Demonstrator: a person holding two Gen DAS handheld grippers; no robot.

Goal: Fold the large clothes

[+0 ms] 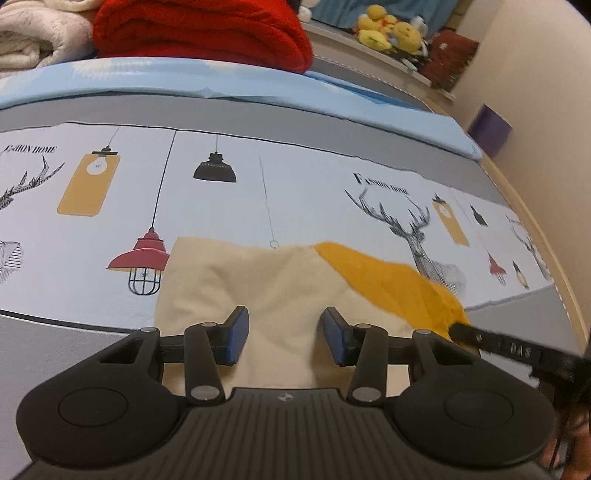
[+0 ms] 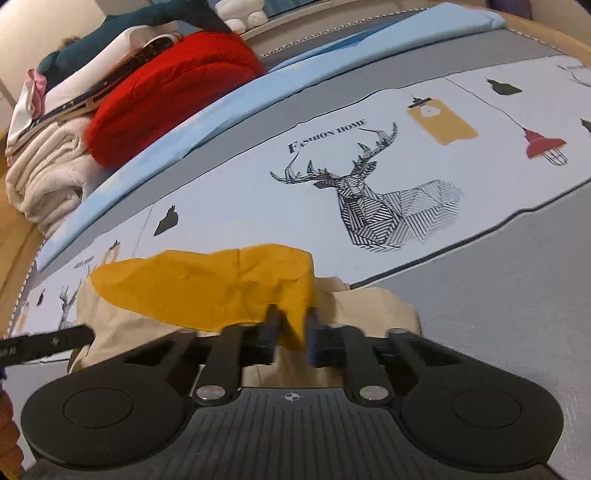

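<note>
Jaws, right gripper (image 2: 291,328): closed on a bunched fold of the mustard-yellow part of the garment (image 2: 207,284); cloth sits pinched between the pads. Jaws, left gripper (image 1: 284,332): we record them standing apart over the cream part of the same garment (image 1: 258,280), pads clear of the fabric, nothing held.

Item, task piece: one two-tone garment, cream and mustard, lying on the printed bedspread (image 2: 369,177) with deer and lamp motifs, near our edge of the bed. The yellow section is lifted and drawn across the cream panel.

Risks, as we judge them: the right grip holds only a small crumpled pinch, so the cloth may slip out mid-fold. With the cream panel unanchored, a pull on the yellow could drag the whole garment and skew the crease. The two grippers work close together and could knock.

Containers: none in view. Stacked at the far side of the bed, loose: a red fleece blanket (image 1: 199,33), a cream fleece (image 1: 37,37), and yellow plush toys (image 1: 388,29) on the ledge beyond.
</note>
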